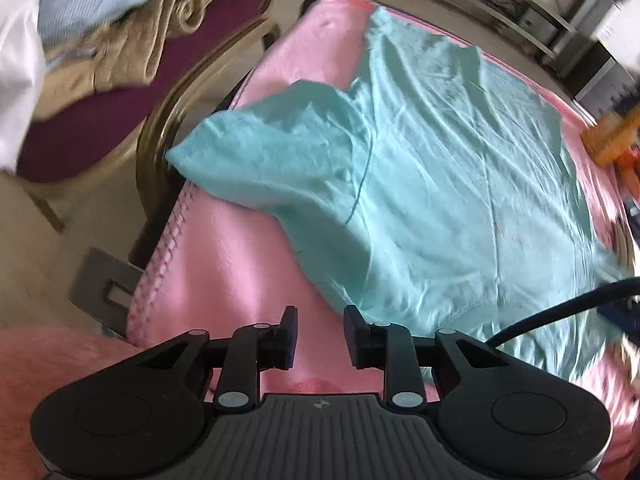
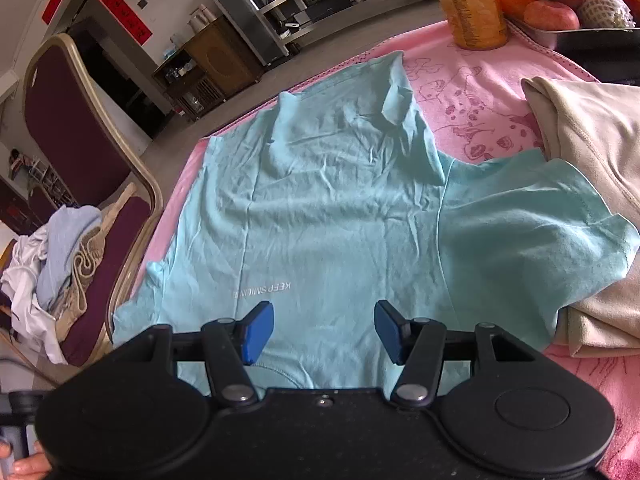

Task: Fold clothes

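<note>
- The left gripper [image 1: 320, 320] hangs with jaws parted and empty over the pink fleece blanket [image 1: 224, 272], just beside the shirt's collar end.
- The right gripper [image 2: 324, 328], jaws wide and empty, hovers above the wrinkled, spread-out aqua cotton T-shirt [image 2: 320, 216] near its collar.
- One sleeve [image 2: 532, 232] lies over a folded cream garment [image 2: 592, 152].
- Risk, as I judge it: a pinch there could catch the cream cloth too; the far hem's turned-over corner [image 2: 396, 100] could get folded in.
</note>
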A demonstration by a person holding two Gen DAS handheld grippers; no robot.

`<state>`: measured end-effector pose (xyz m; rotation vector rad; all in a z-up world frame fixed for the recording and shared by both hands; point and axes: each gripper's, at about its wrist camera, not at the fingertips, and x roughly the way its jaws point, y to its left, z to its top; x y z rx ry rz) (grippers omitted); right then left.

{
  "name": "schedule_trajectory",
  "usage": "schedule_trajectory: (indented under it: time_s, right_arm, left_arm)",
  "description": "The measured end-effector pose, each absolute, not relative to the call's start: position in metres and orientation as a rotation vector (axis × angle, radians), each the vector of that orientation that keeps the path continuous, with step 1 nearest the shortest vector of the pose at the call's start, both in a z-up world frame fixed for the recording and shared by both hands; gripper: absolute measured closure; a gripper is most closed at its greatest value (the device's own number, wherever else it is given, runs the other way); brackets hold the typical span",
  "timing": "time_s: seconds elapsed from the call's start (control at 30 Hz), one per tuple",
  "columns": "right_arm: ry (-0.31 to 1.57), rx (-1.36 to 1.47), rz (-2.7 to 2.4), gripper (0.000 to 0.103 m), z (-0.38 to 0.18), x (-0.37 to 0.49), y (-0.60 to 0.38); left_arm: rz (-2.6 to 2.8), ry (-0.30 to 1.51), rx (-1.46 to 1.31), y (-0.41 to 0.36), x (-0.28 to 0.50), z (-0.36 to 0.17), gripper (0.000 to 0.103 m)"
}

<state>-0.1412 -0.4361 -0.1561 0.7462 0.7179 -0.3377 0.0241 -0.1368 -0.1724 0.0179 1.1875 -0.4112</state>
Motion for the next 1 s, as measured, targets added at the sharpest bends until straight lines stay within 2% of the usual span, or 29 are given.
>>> schedule_trajectory:
  time_s: [0.13,0.43,0.57,0.6,1.0]
  right_arm:
    - [0.715,0.744,-0.341,0.049,-0.156,-0.145,-0.436]
    - [0.707,0.756,-0.341,0.049,-0.155,-0.149,-0.438]
    - [0.708,0.755,-0.338,0.049,-0.155,-0.149,-0.438]
    - [0.707,0.755,-0.339,0.048,-0.155,-0.149,-0.438]
    - [0.725,0.754,-0.366,0.048,-0.156,-0.153,-0.444]
  left_arm:
    - [-0.337,1.211,-0.092,-0.132,0.044,-0.181,0.077]
    - [-0.296,1.178,-0.092,-0.149,0.055,-0.185,0.081]
    - [-0.241,1.168,-0.07,-0.146,0.046,-0.184,0.097]
    - [-0.226,1.166,-0.065,-0.144,0.044,-0.184,0.098]
    - [-0.118,1.125,0.031,-0.136,0.021,-0.175,0.093]
